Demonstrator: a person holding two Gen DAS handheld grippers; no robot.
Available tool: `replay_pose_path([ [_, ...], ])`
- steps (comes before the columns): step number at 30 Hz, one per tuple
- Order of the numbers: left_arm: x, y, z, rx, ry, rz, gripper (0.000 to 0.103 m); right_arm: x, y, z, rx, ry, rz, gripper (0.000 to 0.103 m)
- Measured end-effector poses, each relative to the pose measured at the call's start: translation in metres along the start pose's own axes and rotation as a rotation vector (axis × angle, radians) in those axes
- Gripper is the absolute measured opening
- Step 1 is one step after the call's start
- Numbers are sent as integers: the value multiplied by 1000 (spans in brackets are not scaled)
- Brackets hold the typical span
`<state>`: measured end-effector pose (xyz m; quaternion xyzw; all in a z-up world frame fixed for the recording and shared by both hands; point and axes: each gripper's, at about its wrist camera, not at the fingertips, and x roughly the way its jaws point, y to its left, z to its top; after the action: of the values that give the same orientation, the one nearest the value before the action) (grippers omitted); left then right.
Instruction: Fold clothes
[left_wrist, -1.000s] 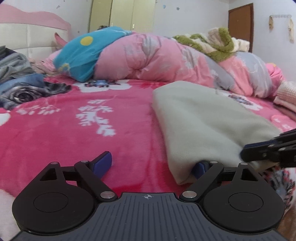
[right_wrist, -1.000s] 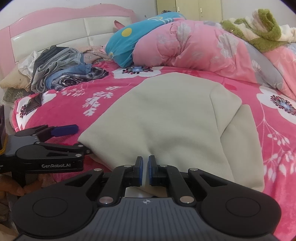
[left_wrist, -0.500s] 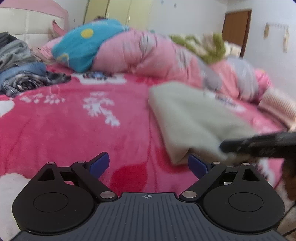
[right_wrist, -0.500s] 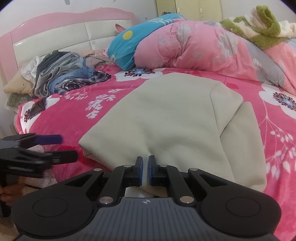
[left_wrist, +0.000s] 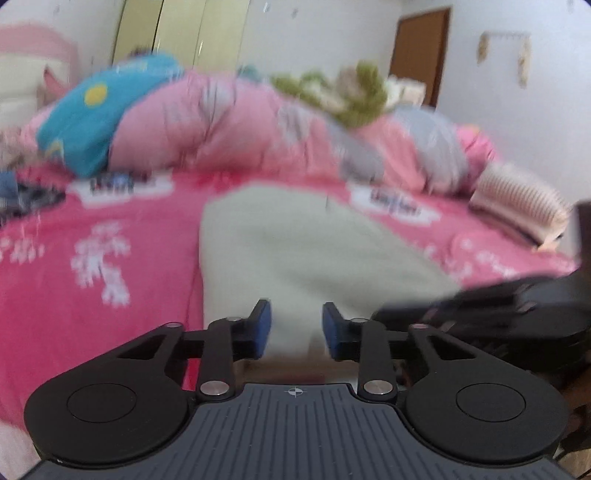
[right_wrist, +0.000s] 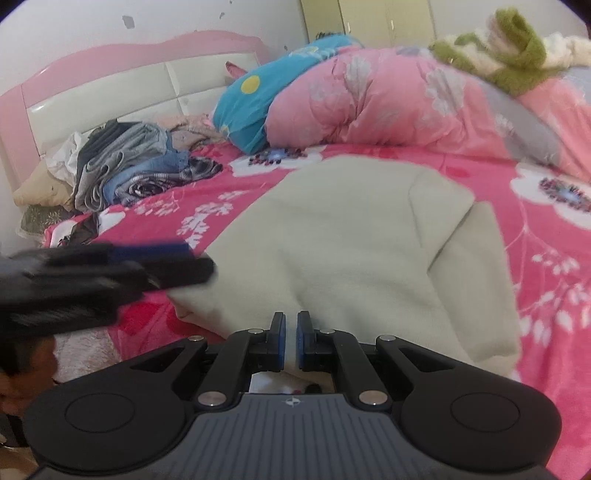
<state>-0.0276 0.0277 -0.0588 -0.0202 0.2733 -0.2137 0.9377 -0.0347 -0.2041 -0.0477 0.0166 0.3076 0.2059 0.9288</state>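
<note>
Right hand-held gripper clamped on beige garment's near edge; left hand-held gripper, jaws just closing around that hem, grip unclear.

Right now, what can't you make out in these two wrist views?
- Left wrist view: motion blur; whether the left hand-held gripper pads press the beige garment is unclear.
- Right wrist view: the garment's near hem is hidden behind the right hand-held gripper, shut on it.
- Right wrist view: the clothes pile is too jumbled to tell items apart.
</note>
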Motion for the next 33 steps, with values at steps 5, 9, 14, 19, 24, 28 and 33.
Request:
replay_pose_path([
  [5, 10, -9, 2, 16, 73, 58, 27, -2, -4, -3, -11, 1, -43, 4],
  [9, 12, -9, 7, -5, 110, 82, 27, 4, -3, -4, -31, 21, -43, 4],
  [14, 14, -14, 9, 0, 135, 108, 27, -12, 0, 9, -49, -37, -100, 5],
  [19, 9, -14, 15, -11, 139, 102, 28, 2, -14, -11, -31, -23, -117, 5],
  [24, -3, -18, 31, 14, 76, 118, 28, 0, -14, -10, -19, -25, -116, 5],
  [28, 15, -19, 41, 27, 87, 113, 28, 0, -15, -12, -8, -33, -110, 5],
  [33, 50, -22, 25, 75, 158, 125, 29, -1, -17, -10, 10, -30, -100, 5],
])
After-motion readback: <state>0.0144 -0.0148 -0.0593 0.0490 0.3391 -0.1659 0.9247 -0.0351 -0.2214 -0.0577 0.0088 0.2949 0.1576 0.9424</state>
